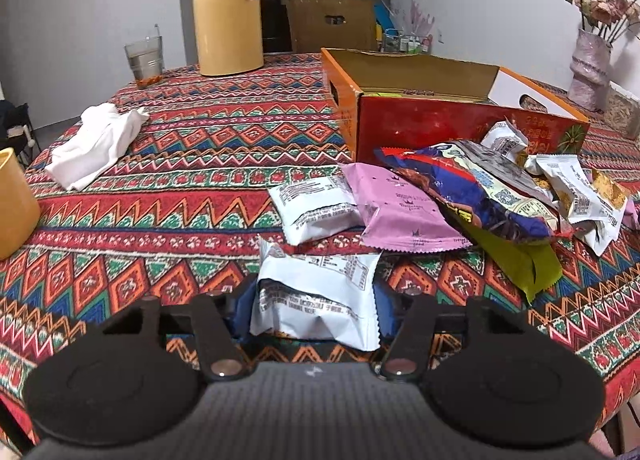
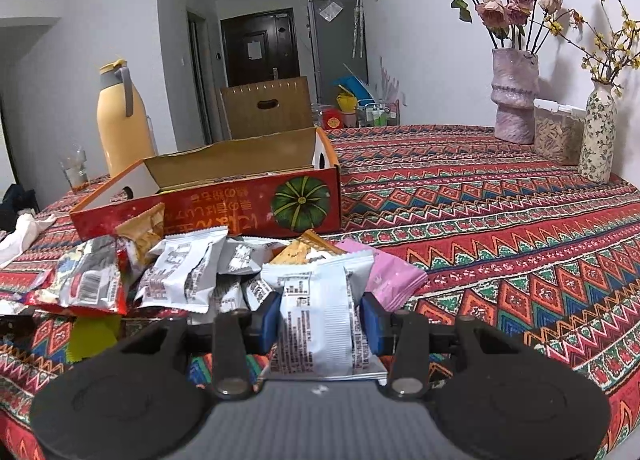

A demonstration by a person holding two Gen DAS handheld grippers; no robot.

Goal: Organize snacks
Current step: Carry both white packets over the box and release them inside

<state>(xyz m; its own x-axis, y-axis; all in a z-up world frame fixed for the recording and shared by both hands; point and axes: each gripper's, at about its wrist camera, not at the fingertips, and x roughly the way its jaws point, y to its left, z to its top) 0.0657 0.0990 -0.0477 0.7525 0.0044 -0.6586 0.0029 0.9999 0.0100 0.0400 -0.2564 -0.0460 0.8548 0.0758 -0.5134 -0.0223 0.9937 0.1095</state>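
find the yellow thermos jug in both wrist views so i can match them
Left wrist: yellow thermos jug stands at top centre-left, behind the open red box's left end.
Right wrist: jug at left, behind the box.
Shared landmark: the red box.

Both wrist views look low and slightly downward across the patterned tablecloth toward the open red cardboard box [image 1: 460, 127] [image 2: 224, 203]; left view from its left, right view close before it.
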